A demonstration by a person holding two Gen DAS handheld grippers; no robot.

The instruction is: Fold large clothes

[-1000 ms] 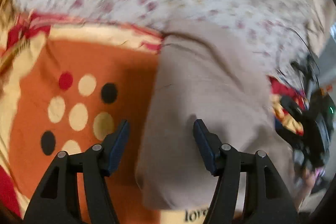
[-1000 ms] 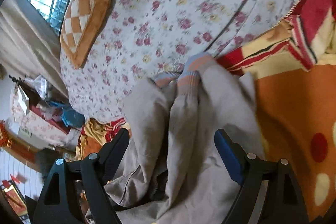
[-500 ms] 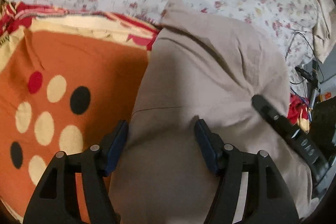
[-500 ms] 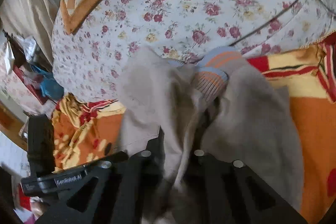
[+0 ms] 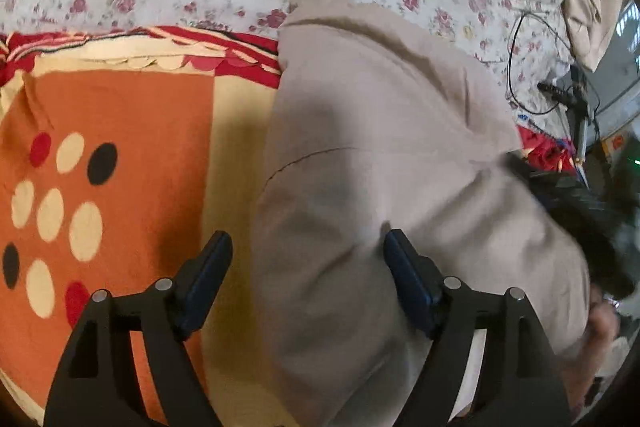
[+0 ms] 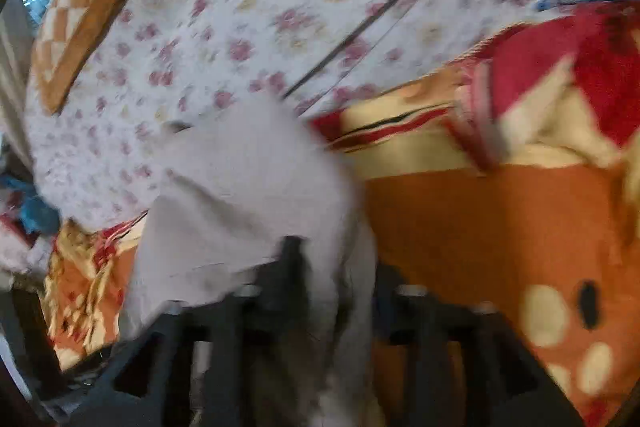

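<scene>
here the garment's (image 5: 380, 155) left edge borders open orange blanket (image 5: 132, 131)

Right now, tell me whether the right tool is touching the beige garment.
Touching. The right wrist view, though blurred, shows the right tool nearly closed with a fold of the beige garment pinched between its fingers.

We see our right gripper (image 6: 324, 267) closed on a fold of the grey garment (image 6: 248, 179), though motion blur softens every edge. The garment lies over the near corner of the orange blanket with pale dots (image 6: 500, 227). Beyond the blanket spreads the floral bedsheet (image 6: 248, 27), with a checked orange cushion (image 6: 76, 23) at its far left edge and a dark cable (image 6: 360, 23) crossing it.
</scene>
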